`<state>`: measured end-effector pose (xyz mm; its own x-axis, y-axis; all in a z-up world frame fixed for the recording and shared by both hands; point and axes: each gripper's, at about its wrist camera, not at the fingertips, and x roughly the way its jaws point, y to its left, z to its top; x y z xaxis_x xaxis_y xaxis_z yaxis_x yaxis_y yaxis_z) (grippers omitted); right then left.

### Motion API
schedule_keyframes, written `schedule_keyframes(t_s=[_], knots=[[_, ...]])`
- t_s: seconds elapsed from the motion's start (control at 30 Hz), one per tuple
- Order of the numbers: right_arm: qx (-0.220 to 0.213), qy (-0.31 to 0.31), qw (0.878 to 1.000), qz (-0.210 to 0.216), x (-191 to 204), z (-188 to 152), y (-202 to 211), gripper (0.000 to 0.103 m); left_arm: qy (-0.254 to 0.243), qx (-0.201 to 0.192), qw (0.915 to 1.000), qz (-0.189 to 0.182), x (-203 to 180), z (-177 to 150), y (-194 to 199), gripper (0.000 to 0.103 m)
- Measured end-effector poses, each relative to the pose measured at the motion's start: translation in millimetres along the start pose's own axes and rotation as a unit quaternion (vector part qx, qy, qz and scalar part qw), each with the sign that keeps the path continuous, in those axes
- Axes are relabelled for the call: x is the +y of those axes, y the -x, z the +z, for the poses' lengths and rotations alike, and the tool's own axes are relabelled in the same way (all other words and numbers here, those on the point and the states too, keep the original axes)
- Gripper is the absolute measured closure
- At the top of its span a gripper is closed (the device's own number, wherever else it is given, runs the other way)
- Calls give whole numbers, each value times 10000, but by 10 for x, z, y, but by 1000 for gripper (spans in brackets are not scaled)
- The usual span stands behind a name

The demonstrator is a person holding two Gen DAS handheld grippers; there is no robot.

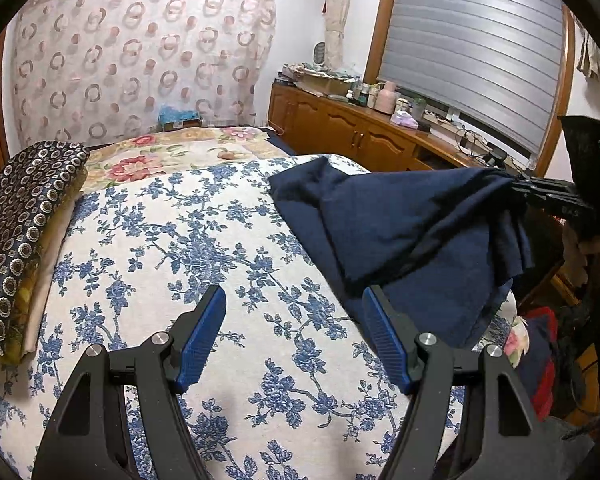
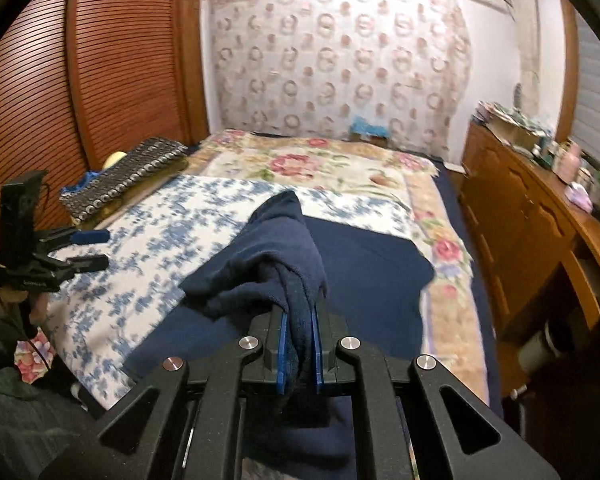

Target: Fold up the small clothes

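Note:
A navy blue garment [image 1: 400, 220] lies on the right part of the bed on the blue-flowered cover [image 1: 220, 260]. My right gripper [image 2: 298, 332] is shut on a bunched edge of the navy garment [image 2: 284, 248] and holds that edge lifted above the bed; it also shows at the right of the left wrist view [image 1: 518, 188]. My left gripper [image 1: 294, 320] is open and empty above the flowered cover, just left of the garment. It shows open at the left of the right wrist view [image 2: 100, 250].
A folded dark patterned cloth [image 1: 24, 216] lies at the bed's left side. A pink-flowered blanket [image 1: 172, 152] covers the far end. A wooden dresser [image 1: 360, 132] with bottles and clutter runs along the right. Slatted wooden doors [image 2: 80, 60] stand on the left.

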<state>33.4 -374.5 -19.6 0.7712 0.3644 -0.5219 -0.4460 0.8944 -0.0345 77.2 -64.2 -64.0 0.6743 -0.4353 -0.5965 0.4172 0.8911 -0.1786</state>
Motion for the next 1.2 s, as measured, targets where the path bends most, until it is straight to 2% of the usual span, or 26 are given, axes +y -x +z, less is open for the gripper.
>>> schedule_keyframes(t_s=[0.17,0.27,0.4,0.53,0.67,0.83,1.2], knots=[[368,-118,9985,-397,-114,-114,-74,93,-35,41,10000,-17,-34,-11,-36,31],[627,-335,9963,-485,-220,-228,-169,93,-75,49,10000,-3,-50,-20,-36,31],[848,-395,9928,-748,-227,-309,-211,77,-66,59,10000,-15,-56,-26,-41,31],[810,-384,9922,-869,-222,-279,-142,65,-79,65,9999,-14,-79,-28,-53,31],[530,-375,9940,-884,-176,-271,42,63,-82,62,9999,-2,-92,-22,-70,31],[273,-366,9966,-681,-24,-153,71,58,-118,7,9999,86,-117,-22,-78,30],[164,27,9996,244,296,14,-396,58,-45,-112,9997,222,-56,-19,-29,28]])
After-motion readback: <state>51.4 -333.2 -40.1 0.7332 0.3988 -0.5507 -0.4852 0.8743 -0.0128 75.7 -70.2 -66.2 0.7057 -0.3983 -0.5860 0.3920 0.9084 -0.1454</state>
